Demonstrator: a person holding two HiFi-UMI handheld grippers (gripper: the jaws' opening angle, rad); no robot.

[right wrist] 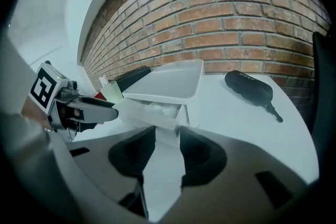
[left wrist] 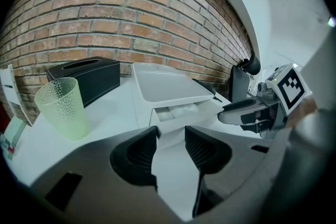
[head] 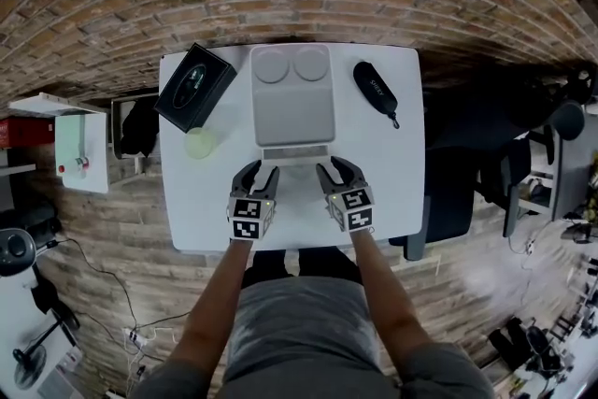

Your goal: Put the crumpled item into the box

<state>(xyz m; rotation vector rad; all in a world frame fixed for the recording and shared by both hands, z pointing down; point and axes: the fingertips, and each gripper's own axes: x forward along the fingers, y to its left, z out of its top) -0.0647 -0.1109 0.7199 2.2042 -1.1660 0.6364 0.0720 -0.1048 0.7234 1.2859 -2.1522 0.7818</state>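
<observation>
A flat white box (head: 292, 107) lies in the middle of the white table (head: 392, 182), its front drawer (head: 296, 152) pulled out a little. Inside the drawer sits a white crumpled item (left wrist: 178, 111), also seen in the right gripper view as the crumpled item (right wrist: 157, 108). My left gripper (head: 260, 171) and right gripper (head: 334, 165) hover side by side just in front of the drawer. Both point at it. The left gripper (left wrist: 170, 134) is open with nothing between its jaws, and so is the right gripper (right wrist: 168, 134).
A black tissue box (head: 194, 86) and a pale green cup (head: 199, 143) stand left of the box. A black glasses case (head: 376, 91) lies to its right. A brick wall runs behind the table, and a dark chair (head: 458, 192) stands at its right.
</observation>
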